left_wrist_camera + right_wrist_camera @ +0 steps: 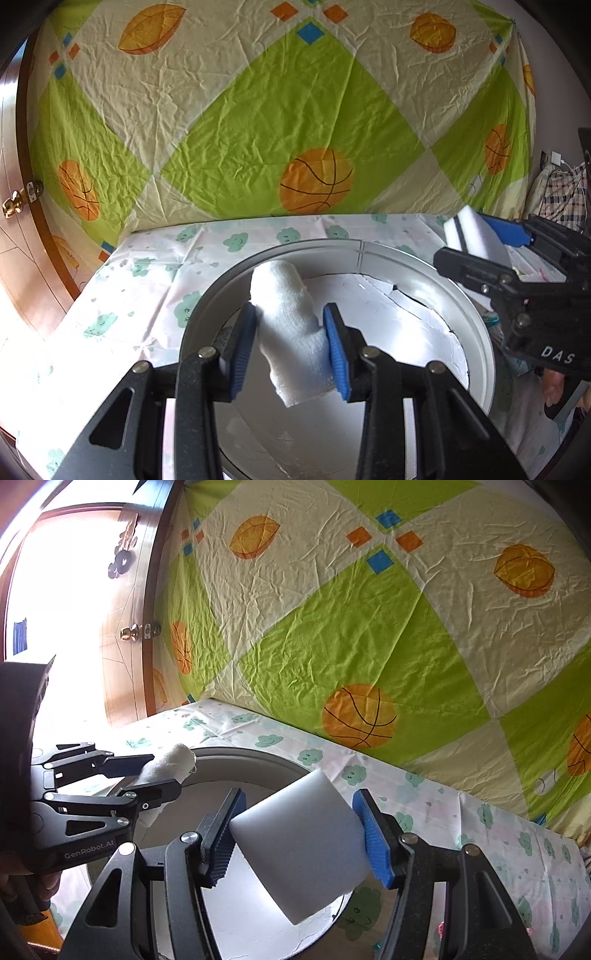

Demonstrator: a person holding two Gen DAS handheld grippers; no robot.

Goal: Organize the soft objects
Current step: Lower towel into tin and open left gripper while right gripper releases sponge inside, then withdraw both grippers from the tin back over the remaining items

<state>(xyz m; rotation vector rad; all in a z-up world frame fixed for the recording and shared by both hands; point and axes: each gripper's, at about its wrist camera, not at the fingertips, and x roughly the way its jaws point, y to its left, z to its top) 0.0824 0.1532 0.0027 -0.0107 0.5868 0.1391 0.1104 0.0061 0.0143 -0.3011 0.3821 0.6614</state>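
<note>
Holding: two soft things at once, one in each gripper, both raised over the round metal tin [476, 325]
Left gripper [290, 345]: my blue pads [243, 343] pinch a rolled white cloth [284, 314] from both sides; the roll stands up between them, its top leaning away from me and its lower end hanging below the pads
Right gripper [295, 834]: my fingers clamp a white sponge block [299, 842] across its width, tilted, one corner pointing down toward the tin
Cloth, from the right wrist view: it pokes out past the left gripper's black fingers [162, 788], above the tin's far rim
Sponge, from the left wrist view: it sits at the right edge, above the tin's rim, with a dark stripe along one side [469, 236]
Tin: lies on a table cover printed with small green clouds [155, 266]; broken white sheets line its floor
Backdrop: a crumpled green and cream sheet with orange basketballs [317, 181] hangs behind the table
Door: wooden, with a brass knob [131, 632], at the left
</note>
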